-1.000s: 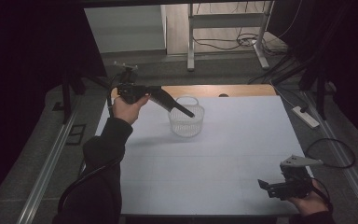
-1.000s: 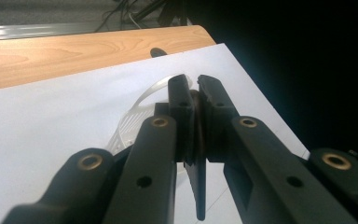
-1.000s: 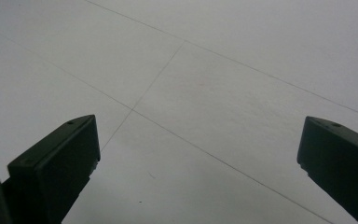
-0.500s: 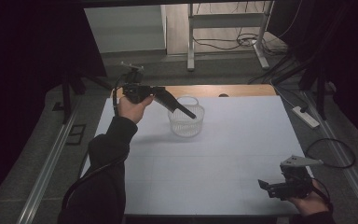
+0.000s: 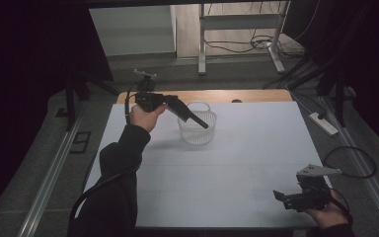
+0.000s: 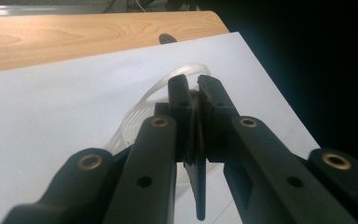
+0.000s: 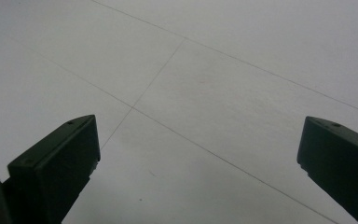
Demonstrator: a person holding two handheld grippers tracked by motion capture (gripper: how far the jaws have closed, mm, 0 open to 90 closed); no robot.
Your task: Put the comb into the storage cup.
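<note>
- Sinking a little and drifting sideways since a second ago: left hand-held gripper (image 5: 205, 123), tips now hanging just over the rim of the white basket (image 5: 190, 134) instead of slightly above and short of it.
- Pressed together on a thin dark strip (image 6: 199, 186), seen edge-on between the pads and hanging below them in the left gripper view.
- Judged as the closing stretch of a drop into the basket: strip carried to the opening, not yet let go, basket directly under and ahead of the jaw tips.
- Resting unmoved near the person's edge of the desk (image 5: 246, 148), well apart from the basket: right hand-held gripper (image 5: 282, 197), jaws spread wide with only bare desk between them.
- Hard to say what the strip is: too thin and dark, with a brownish patch between the pads that cannot be made out.
- Hidden behind the left jaws: most of the basket, with just a curve of rim and ribbed wall peeking out beside them.
- Impossible to tell whether anything already lies inside the basket.
- Too small to name: a dark spot (image 5: 236, 101) beyond the basket, at the seam with the wooden strip (image 6: 74, 37).
</note>
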